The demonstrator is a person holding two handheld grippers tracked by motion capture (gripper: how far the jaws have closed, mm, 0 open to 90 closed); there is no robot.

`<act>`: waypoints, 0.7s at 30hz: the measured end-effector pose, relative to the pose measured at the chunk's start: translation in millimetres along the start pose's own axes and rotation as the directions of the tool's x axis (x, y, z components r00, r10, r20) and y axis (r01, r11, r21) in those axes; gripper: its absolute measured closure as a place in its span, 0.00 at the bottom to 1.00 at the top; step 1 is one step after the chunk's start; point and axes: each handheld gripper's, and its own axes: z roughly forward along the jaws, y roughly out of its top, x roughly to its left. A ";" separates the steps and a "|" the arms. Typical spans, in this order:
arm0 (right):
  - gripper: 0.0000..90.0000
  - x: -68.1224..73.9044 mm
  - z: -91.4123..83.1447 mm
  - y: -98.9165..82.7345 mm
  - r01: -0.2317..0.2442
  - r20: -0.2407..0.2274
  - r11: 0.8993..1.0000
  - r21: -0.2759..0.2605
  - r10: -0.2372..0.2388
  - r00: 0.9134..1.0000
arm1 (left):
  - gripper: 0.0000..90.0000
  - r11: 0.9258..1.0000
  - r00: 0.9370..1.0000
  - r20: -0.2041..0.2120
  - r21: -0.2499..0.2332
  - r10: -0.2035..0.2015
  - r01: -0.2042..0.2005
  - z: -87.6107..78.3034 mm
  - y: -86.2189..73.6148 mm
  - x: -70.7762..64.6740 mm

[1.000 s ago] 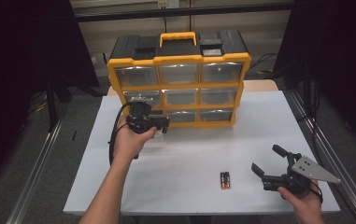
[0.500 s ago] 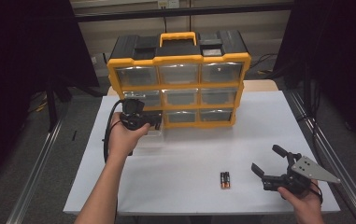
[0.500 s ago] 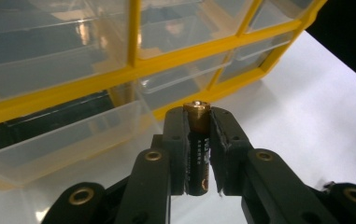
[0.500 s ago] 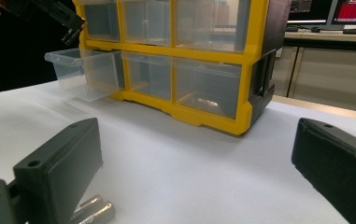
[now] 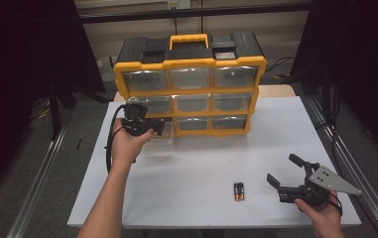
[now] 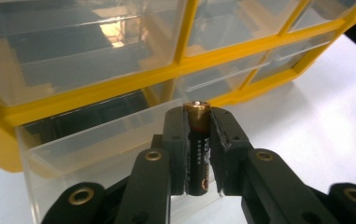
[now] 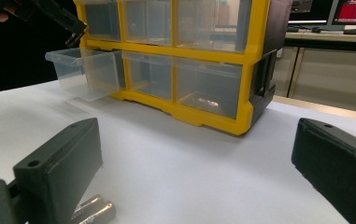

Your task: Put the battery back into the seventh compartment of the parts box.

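black-and-copper cylindrical battery [image 6: 197, 149] upright, clamped between left gripper [image 6: 198, 154] jaws, held over pulled-out clear plastic drawer [image 5: 157, 141] | drawer at bottom-left of yellow-framed black-topped organizer cabinet [image 5: 191, 82] | two more batteries [image 5: 239, 191] lying on white table [image 5: 201, 168] | right gripper [image 5: 284, 174] jaws spread apart, just beside them

Yellow-framed organizer [image 5: 191, 94] w/ black top, yellow handle & clear drawers; white table [image 5: 201, 163]; black-and-copper battery [image 6: 197, 149]; black grippers, right gripper [image 5: 286, 179] w/ grey plate.
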 end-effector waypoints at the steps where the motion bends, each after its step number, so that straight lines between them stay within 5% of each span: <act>1: 0.02 -0.1 0.0 0.0 0.000 0.000 1.000 0.000 0.000 1.000 | 0.86 1.000 1.000 -0.006 0.002 -0.001 0.001 0.7 -0.7 0.5; 5: 0.02 0.0 0.1 -0.3 -0.001 -0.002 1.000 0.004 0.001 1.000 | 0.86 0.999 0.999 -0.015 -0.018 -0.028 0.028 4.4 -3.9 2.9; 7: 0.02 0.3 0.8 -0.4 0.000 -0.003 1.000 0.002 0.000 1.000 | 0.86 1.000 1.000 -0.015 0.009 -0.005 0.005 2.8 -4.5 8.0; 13: 0.02 0.4 0.8 -0.6 -0.002 -0.003 1.000 0.004 0.002 1.000 | 0.86 1.000 0.999 -0.031 0.003 -0.019 0.020 6.7 -6.3 10.2; 21: 0.02 0.2 0.8 -0.7 -0.001 -0.002 1.000 0.002 0.001 1.000 | 0.74 1.000 1.000 0.026 -0.011 0.001 0.000 9.5 -7.5 7.6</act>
